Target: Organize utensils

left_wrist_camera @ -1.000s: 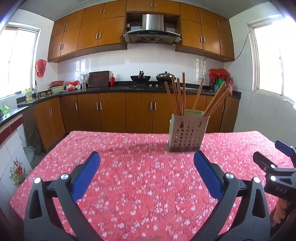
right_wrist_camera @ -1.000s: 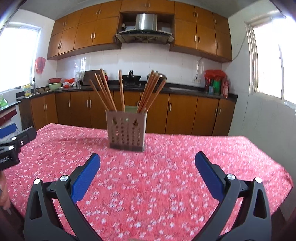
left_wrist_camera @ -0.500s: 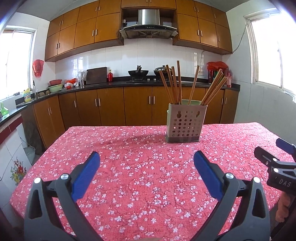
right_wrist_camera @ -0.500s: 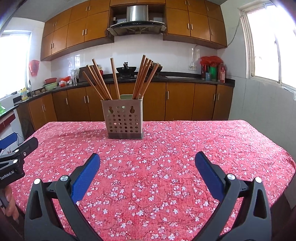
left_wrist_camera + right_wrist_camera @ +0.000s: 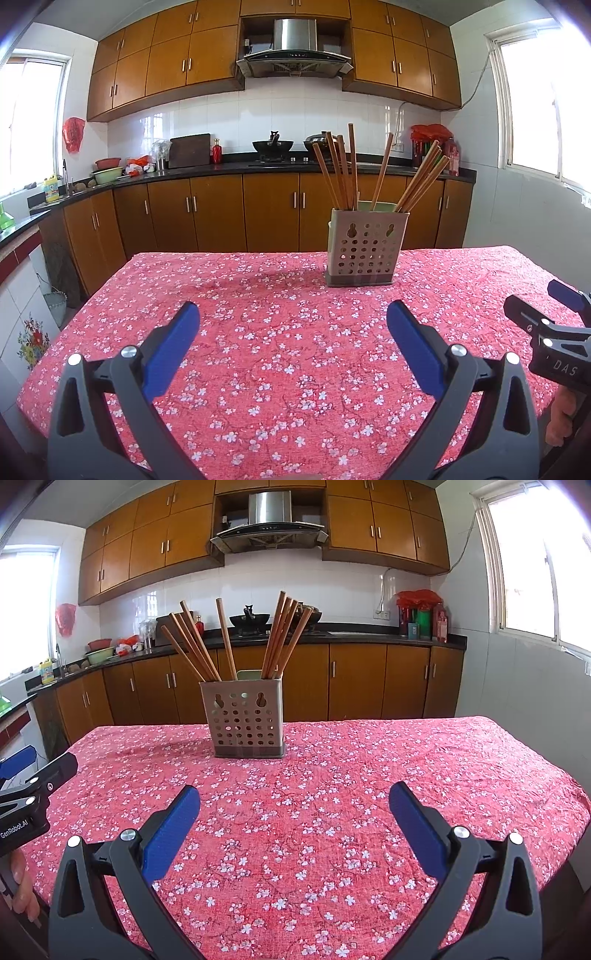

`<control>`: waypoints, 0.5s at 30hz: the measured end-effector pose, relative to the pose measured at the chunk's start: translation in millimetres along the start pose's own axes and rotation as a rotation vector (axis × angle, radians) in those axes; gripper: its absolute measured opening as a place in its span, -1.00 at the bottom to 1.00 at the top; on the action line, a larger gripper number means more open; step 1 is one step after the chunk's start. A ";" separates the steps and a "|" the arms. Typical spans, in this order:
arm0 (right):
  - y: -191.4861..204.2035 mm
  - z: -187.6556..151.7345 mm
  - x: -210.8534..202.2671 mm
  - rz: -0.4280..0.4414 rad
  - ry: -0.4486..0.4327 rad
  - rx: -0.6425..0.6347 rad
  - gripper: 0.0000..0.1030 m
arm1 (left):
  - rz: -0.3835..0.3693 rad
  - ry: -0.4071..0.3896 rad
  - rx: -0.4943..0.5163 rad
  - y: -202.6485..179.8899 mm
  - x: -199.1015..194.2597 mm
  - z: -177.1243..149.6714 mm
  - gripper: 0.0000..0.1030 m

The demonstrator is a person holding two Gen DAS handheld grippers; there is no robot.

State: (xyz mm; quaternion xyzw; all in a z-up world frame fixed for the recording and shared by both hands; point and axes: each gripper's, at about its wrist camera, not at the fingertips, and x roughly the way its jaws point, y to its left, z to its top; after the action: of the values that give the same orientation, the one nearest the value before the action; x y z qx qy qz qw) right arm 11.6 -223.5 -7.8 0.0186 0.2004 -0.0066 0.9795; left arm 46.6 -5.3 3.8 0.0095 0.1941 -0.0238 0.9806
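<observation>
A beige perforated utensil holder (image 5: 364, 247) stands upright on the far half of the table; it also shows in the right wrist view (image 5: 245, 720). Several wooden chopsticks (image 5: 345, 173) stand in it, leaning left and right, as the right wrist view (image 5: 284, 635) shows too. My left gripper (image 5: 293, 314) is open and empty over the near table. My right gripper (image 5: 294, 795) is open and empty, also near the front edge. Each gripper appears at the edge of the other's view, the right one (image 5: 546, 325) and the left one (image 5: 33, 786).
The table carries a red floral cloth (image 5: 280, 332). Behind it run wooden base cabinets with a dark counter (image 5: 258, 166) holding a wok, pots, bottles and bowls. Windows are on both side walls. A tiled ledge (image 5: 22, 295) stands left of the table.
Both views have tilted and settled: the holder now sits lower in frame and looks sharper. Both grippers stay open and empty.
</observation>
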 end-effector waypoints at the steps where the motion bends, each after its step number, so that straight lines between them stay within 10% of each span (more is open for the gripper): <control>1: -0.2 0.3 -0.3 0.000 0.000 0.000 0.97 | 0.000 0.000 -0.001 -0.6 0.1 0.2 0.92; 15: -0.2 -0.2 0.1 0.000 0.000 0.000 0.97 | 0.000 0.000 -0.007 -1.6 -0.5 0.0 0.92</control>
State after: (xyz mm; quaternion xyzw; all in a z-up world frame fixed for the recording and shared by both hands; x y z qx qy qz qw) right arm 11.5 -223.6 -8.0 0.0186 0.2005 -0.0065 0.9795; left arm 46.1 -6.9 4.0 0.0060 0.1941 -0.0232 0.9807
